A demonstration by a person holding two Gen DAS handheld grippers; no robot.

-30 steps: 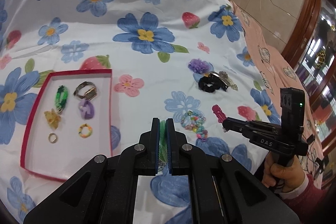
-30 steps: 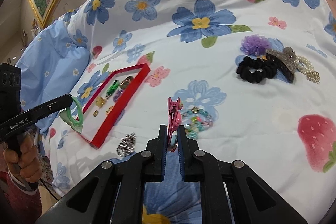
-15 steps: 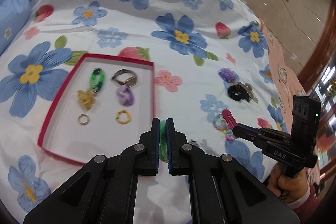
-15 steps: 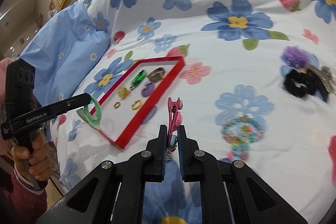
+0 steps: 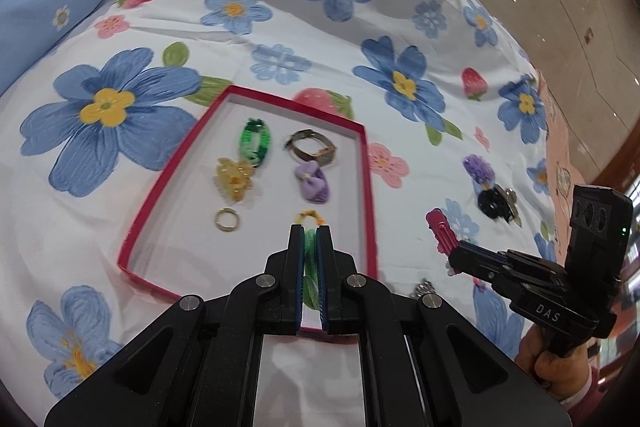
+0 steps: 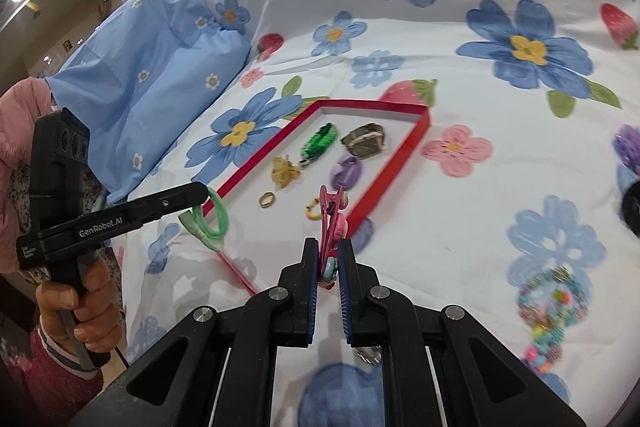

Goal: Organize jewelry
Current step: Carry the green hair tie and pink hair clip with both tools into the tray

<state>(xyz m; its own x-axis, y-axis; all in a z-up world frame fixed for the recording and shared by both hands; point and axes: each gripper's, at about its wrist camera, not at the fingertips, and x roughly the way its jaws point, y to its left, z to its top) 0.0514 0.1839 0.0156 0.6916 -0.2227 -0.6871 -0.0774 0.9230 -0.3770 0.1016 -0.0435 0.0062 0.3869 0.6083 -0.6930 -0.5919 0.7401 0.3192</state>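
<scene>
A big bed [image 5: 280, 39] with a white sheet full of blue flowers carries everything. A blue pillow [image 6: 160, 59] sits at its far left corner.

In the middle of the bed lies a flat red tray [image 5: 366, 187]. It holds a green woven band [image 5: 255, 140], a watch [image 5: 310, 149], a purple clip [image 5: 314, 183], a yellow flower clip [image 5: 234, 179], a gold ring [image 5: 227, 219] and a little yellow ring [image 6: 313, 209].

Outside the tray, toward the right edge of the bed, lie a bead bracelet [image 6: 552, 301], a black scrunchie [image 5: 494, 203] and a purple scrunchie [image 5: 478, 167].

The left gripper [image 5: 310, 247] hangs over the near edge of the tray. Its fingers are closed tight on a green bangle [image 6: 212, 219], which stands up between them. The right gripper [image 6: 328, 259] hangs just off the tray's near right corner. Its fingers pinch a pink hair clip [image 6: 330, 215] that sticks up out of them.

I think both things go into the tray next. Here is what could go wrong. The bangle is round, so if it drops on its edge it could roll off the low rim. The clip is held only by its tail end, so it may twist or slip out early and land on the sheet. The two grippers are near each other and could bump. A falling piece could also knock the small rings around.
</scene>
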